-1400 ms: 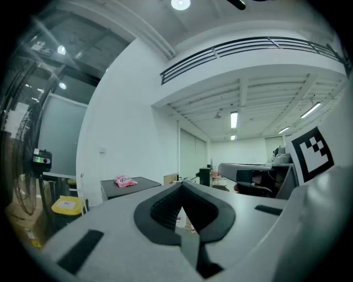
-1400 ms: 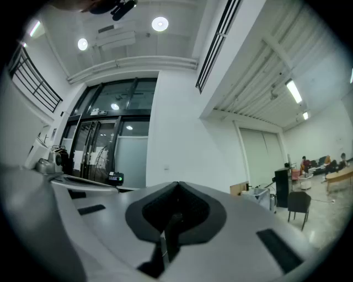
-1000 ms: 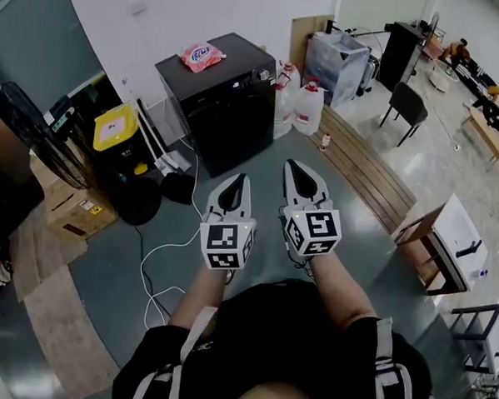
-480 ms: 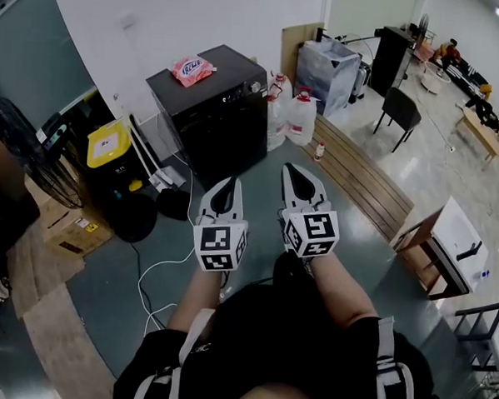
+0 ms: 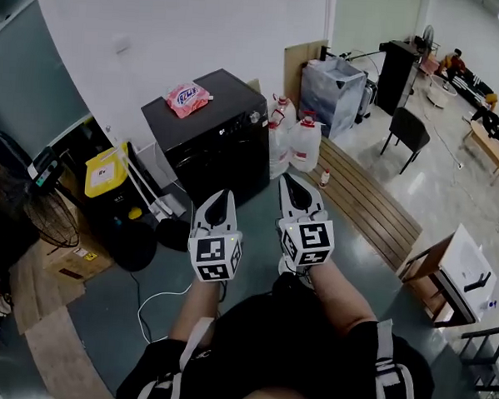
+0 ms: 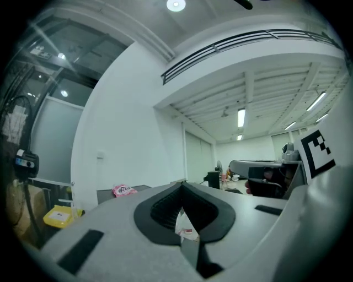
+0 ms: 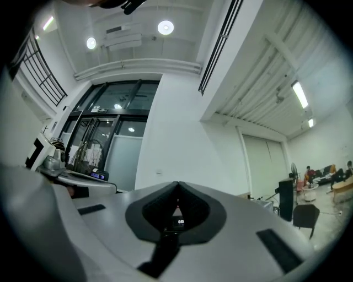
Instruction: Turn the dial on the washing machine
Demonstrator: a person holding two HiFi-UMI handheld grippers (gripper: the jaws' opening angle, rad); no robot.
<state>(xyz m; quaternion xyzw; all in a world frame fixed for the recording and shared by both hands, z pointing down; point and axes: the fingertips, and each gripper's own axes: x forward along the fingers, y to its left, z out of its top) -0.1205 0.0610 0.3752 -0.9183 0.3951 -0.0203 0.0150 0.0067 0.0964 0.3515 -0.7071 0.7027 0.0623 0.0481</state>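
The black washing machine (image 5: 204, 142) stands against the white wall, with its small silver dial (image 5: 254, 117) at the right end of the control strip. A pink packet (image 5: 186, 97) lies on its lid. My left gripper (image 5: 220, 195) and right gripper (image 5: 287, 180) are held side by side over the grey floor, a good way short of the machine's front and pointing toward it. Both are shut with nothing in them. In the left gripper view the closed left gripper (image 6: 182, 185) fills the lower frame. The right gripper (image 7: 177, 185) looks the same in its own view.
A yellow-lidded bin (image 5: 106, 172) and a mop stand left of the machine. Water jugs (image 5: 304, 144) and a wrapped crate (image 5: 332, 82) are to its right. Wooden planks (image 5: 368, 202) lie on the floor at right. A white cable (image 5: 157, 291) trails across the floor.
The washing machine now sits lower and nearer in the head view, and the room has shifted with the head. Both grippers stay shut and side by side.
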